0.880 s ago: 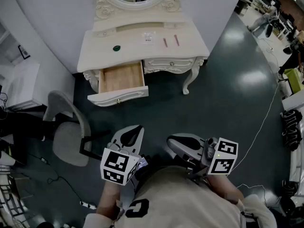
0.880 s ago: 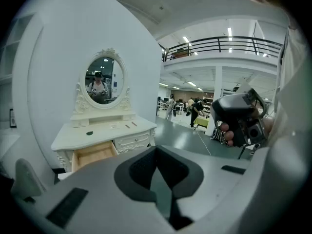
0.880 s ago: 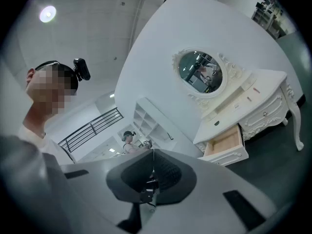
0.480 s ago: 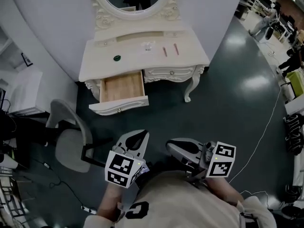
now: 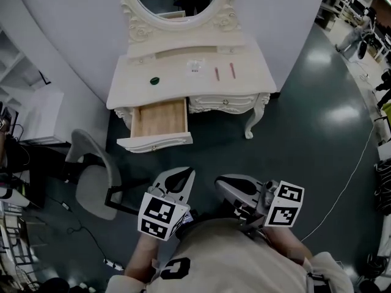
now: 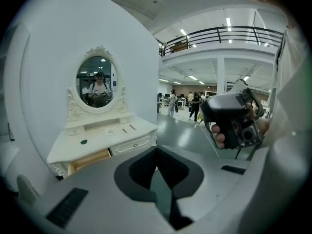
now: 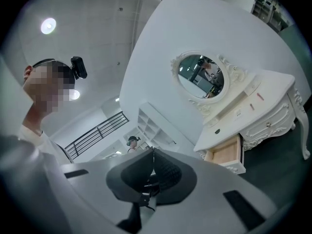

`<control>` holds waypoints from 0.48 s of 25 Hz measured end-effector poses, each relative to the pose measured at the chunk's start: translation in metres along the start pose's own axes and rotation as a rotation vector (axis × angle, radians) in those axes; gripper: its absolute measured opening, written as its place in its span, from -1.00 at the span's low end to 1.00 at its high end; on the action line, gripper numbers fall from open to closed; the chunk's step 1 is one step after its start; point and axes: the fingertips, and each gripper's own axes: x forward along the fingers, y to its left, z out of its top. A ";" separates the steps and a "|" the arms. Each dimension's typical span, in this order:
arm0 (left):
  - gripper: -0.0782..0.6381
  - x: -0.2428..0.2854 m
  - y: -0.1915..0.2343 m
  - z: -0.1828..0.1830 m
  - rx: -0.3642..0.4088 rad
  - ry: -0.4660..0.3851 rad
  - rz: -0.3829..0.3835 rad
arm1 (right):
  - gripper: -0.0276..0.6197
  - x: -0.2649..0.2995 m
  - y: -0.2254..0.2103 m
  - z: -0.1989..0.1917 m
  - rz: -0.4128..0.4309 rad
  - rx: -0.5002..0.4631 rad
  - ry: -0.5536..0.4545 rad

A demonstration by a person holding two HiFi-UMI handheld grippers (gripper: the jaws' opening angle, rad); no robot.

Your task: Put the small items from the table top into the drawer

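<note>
With left claw (image 5: 186, 173) and right claw (image 5: 219, 181) pinched empty, the tabletop (image 5: 256, 73) holds a green disc (image 5: 154, 80), clear packet (image 5: 195, 66), pink sticks (image 5: 217, 73).

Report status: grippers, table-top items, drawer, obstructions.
Both shut, empty: left gripper, right gripper, well short of the dressing table. On top: green disc, clear packet, pink sticks; drawer open, looks empty. Only a chair left of the path.

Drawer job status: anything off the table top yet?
Done: the drawer is open, seemingly empty. In hand: nothing; the left claw and right claw are shut, empty, well short of the table. Left: the green disc, small clear item and two pink sticks all sit on top.
</note>
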 end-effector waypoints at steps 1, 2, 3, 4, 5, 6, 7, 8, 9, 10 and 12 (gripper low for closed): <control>-0.63 0.005 -0.001 0.003 -0.002 0.006 0.012 | -0.83 -0.003 -0.006 0.005 0.004 0.007 0.004; -0.63 0.011 -0.001 0.006 -0.003 0.012 0.024 | -0.83 -0.006 -0.011 0.010 0.010 0.014 0.007; -0.63 0.016 -0.002 0.009 -0.003 0.019 0.036 | -0.83 -0.009 -0.017 0.015 0.014 0.021 0.008; -0.63 0.023 -0.003 0.012 0.000 0.025 0.044 | -0.83 -0.013 -0.024 0.019 0.016 0.027 0.007; -0.63 0.029 -0.004 0.013 0.002 0.030 0.051 | -0.83 -0.017 -0.031 0.022 0.016 0.034 0.007; -0.63 0.035 -0.004 0.014 0.004 0.034 0.060 | -0.83 -0.021 -0.038 0.025 0.017 0.042 0.008; -0.63 0.039 -0.004 0.015 0.003 0.038 0.072 | -0.83 -0.024 -0.044 0.027 0.020 0.050 0.012; -0.63 0.043 -0.002 0.015 0.000 0.044 0.087 | -0.83 -0.026 -0.050 0.029 0.025 0.057 0.017; -0.63 0.045 0.001 0.016 -0.005 0.050 0.106 | -0.82 -0.028 -0.055 0.031 0.031 0.064 0.023; -0.63 0.046 0.004 0.017 -0.010 0.055 0.128 | -0.83 -0.030 -0.058 0.033 0.039 0.070 0.030; -0.63 0.049 0.010 0.020 -0.024 0.061 0.173 | -0.82 -0.033 -0.066 0.038 0.058 0.078 0.045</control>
